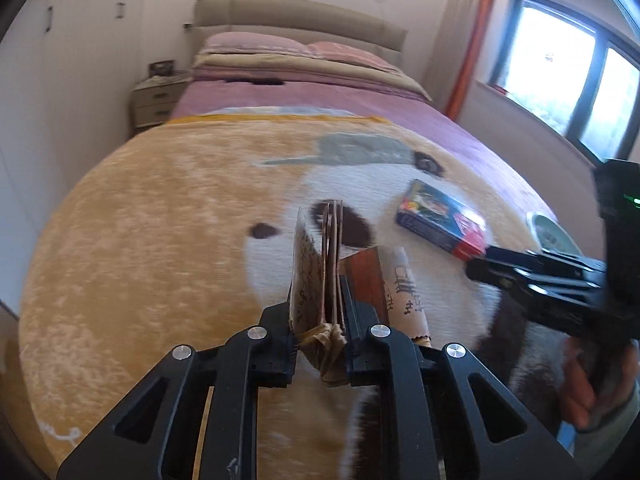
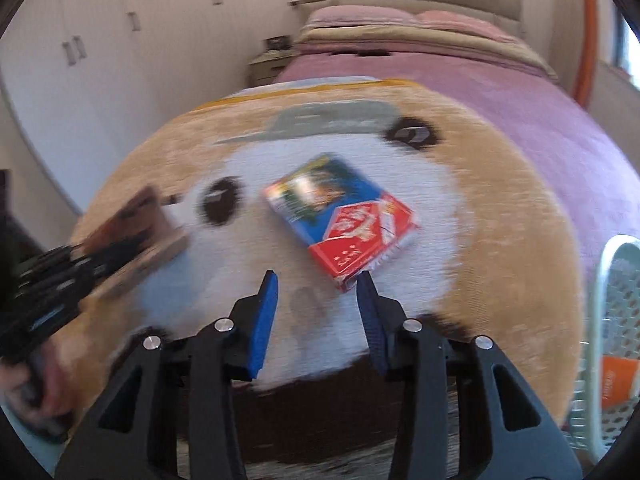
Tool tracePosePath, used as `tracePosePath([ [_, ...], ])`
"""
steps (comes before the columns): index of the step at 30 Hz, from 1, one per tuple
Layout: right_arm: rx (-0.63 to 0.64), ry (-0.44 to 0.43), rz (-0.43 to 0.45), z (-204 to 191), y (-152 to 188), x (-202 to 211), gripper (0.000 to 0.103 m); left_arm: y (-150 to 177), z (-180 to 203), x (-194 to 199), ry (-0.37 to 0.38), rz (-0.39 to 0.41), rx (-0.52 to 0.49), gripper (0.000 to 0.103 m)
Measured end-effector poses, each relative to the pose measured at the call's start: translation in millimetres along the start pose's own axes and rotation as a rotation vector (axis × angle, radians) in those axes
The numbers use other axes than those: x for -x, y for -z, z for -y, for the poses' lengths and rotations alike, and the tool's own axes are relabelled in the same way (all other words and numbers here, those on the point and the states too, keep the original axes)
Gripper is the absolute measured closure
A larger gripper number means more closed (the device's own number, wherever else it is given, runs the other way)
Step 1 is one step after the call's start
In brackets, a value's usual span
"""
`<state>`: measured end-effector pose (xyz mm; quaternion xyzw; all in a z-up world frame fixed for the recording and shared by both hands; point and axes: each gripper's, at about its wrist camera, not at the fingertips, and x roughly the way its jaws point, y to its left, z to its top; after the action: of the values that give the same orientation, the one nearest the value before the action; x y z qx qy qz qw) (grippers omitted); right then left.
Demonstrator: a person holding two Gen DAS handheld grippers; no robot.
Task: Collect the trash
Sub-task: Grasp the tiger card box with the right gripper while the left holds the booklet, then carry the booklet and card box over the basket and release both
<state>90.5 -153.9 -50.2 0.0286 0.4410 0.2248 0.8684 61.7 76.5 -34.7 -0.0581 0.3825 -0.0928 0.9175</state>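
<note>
Trash lies in two places on the bed (image 1: 304,96), both on the plush blanket (image 1: 152,216) with the animal face on it. Your left gripper (image 1: 320,320) has its jaws clamped on a flattened brown paper packet (image 1: 320,256), which stands on edge between the pads, its crumpled lower end poking out beneath them. Just to the right of that packet a reddish-brown flap and a pale strip with dark printed characters rest on the blanket (whether they belong to the same packet is hard to say).

Your right gripper (image 2: 316,304) has its jaws partly apart with nothing between the blue pads (image 2: 264,316). The blue-and-red box (image 2: 344,224) lies flat on the white part of the blanket just ahead of it, its red end nearest, and the tip of the right pad sits at the box's near corner; you cannot tell from the blur whether it touches. In the left wrist view the same box (image 1: 440,220) lies right at the tips of that gripper (image 1: 480,260).

A white mesh basket (image 2: 612,280) stands at the right edge of the blanket, with something orange inside.
</note>
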Motion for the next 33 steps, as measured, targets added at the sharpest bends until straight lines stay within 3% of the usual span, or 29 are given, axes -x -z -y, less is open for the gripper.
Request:
tracePosePath([
  [2, -0.017, -0.030, 0.014, 0, -1, 9, 0.065, 1, -6, -2, -0.003, 0.002, 0.013, 0.088],
  [4, -0.024, 0.000, 0.023, 8, -4, 15, 0.062, 2, -9, -1, 0.010, 0.012, 0.018, 0.088],
  [5, -0.021, 0.032, 0.027, 11, -7, 17, 0.048, 3, -9, -1, 0.010, 0.015, 0.015, 0.088],
  [7, -0.009, 0.099, 0.050, 18, -13, 18, 0.030, 4, -8, 1, 0.004, 0.019, 0.007, 0.088],
  [13, 0.049, 0.113, 0.014, 25, -35, -11, 0.024, 5, -8, 1, 0.010, 0.015, 0.014, 0.087],
  [18, 0.057, 0.059, -0.014, 21, -40, -30, 0.021, 7, -7, 0, 0.019, 0.007, 0.006, 0.087],
  [23, 0.105, 0.146, -0.060, 13, -39, -46, 0.019, 5, -4, -8, 0.013, -0.019, -0.001, 0.087],
  [24, 0.113, 0.156, -0.062, 11, -39, -47, 0.020, 5, -4, -9, 0.012, -0.020, -0.003, 0.087],
  [25, 0.126, 0.159, -0.057, 9, -39, -47, 0.029, 5, -3, -9, 0.011, -0.020, -0.005, 0.087],
  [26, 0.144, 0.158, -0.055, 6, -38, -46, 0.031, 5, -3, -10, 0.010, -0.021, -0.005, 0.087],
  [30, 0.194, 0.181, -0.015, -6, -29, -35, 0.035, 5, 1, -13, -0.007, -0.026, -0.013, 0.087],
  [33, 0.141, 0.160, 0.018, -4, -25, -18, 0.037, 3, 9, -11, -0.017, -0.014, -0.030, 0.089],
])
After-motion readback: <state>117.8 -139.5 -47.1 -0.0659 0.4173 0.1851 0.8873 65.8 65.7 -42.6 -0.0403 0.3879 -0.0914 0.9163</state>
